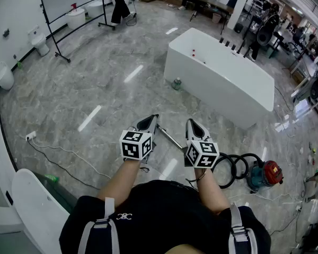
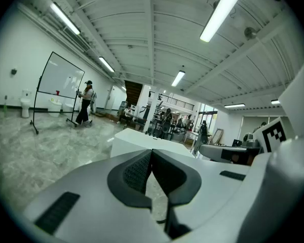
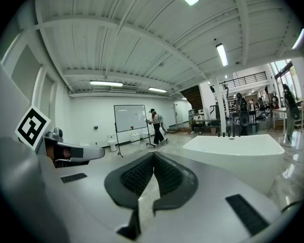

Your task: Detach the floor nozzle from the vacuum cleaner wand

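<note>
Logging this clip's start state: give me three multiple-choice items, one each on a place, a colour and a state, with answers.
1. Where is the vacuum canister? A) on the floor, right of the right gripper B) on a shelf C) on a chair
2. The bathtub's colour? A) black B) white C) green
3. The left gripper's jaws? A) wide apart B) clamped on a tube C) shut, empty
Answers: A, it lies low at the head view's right; B, its walls are white; C, its pads meet.

Black-and-white square markers (image 1: 135, 144) are seen on the left gripper (image 1: 152, 119) and right gripper (image 1: 192, 123); to the right gripper's right, the vacuum cleaner (image 1: 265, 174) is shown red and teal.
</note>
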Demonstrator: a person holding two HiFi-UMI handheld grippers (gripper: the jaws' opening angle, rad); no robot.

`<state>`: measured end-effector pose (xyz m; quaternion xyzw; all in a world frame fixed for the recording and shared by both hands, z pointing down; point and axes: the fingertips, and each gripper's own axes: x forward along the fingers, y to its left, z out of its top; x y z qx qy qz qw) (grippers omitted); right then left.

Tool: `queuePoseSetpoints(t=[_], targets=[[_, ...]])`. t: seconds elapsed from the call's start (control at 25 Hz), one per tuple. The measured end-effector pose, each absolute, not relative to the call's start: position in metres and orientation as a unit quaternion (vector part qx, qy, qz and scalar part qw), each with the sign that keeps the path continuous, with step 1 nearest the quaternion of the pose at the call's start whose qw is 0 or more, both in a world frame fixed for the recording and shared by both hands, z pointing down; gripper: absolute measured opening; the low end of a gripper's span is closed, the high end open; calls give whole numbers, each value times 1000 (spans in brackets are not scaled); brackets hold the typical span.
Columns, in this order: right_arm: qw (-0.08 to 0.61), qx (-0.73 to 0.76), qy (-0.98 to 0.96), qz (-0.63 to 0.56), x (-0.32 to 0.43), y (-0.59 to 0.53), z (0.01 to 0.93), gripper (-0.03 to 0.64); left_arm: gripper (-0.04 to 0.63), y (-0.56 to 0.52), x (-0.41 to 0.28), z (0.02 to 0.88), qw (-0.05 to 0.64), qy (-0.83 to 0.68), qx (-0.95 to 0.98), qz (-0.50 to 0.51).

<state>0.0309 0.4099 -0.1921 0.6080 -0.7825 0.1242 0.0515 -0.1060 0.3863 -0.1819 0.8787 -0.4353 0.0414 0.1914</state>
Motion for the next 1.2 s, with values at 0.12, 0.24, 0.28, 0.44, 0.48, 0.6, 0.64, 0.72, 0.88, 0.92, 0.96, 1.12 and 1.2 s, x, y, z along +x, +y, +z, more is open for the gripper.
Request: queuePoseSetpoints(t=[0.12, 0.24, 0.28, 0.44, 0.48, 0.6, 0.64, 0.72, 0.88, 0.92, 0.96, 1.12, 1.2], targets=[[56, 607, -782, 132, 13, 410, -180, 15, 11, 387, -125, -175, 149, -448, 879, 71], [70, 600, -784, 140, -8, 412, -168, 15, 11, 388, -143, -163, 142, -455, 875, 86], [73, 597, -786, 141, -14, 412, -166, 15, 11, 389, -148, -160, 149, -455, 874, 86], [74, 589, -792, 145, -28, 399, -158, 15, 11, 384, -165, -147, 167, -459, 868, 85], [74, 586, -794, 145, -30, 394, -156, 15, 11, 381, -168, -145, 170, -462, 867, 84], [73, 576, -801, 145, -35, 369, -151, 15, 11, 364, -175, -139, 178, -471, 860, 83], [73, 573, -803, 146, -36, 359, -149, 15, 11, 357, -177, -136, 180, -474, 857, 85], [74, 565, -809, 147, -38, 337, -145, 15, 11, 339, -179, -130, 189, -480, 852, 87], [69, 551, -819, 146, -36, 280, -141, 15, 11, 290, -172, -123, 194, -486, 847, 91], [67, 549, -820, 147, -32, 264, -141, 15, 11, 275, -166, -123, 193, -486, 847, 94], [64, 548, -820, 148, -26, 248, -140, 15, 11, 259, -159, -124, 192, -485, 848, 95], [61, 552, -818, 153, 10, 172, -138, 15, 11, 182, -119, -128, 196, -472, 854, 96], [59, 554, -815, 160, 35, 136, -138, 15, 11, 141, -95, -135, 204, -465, 858, 80]])
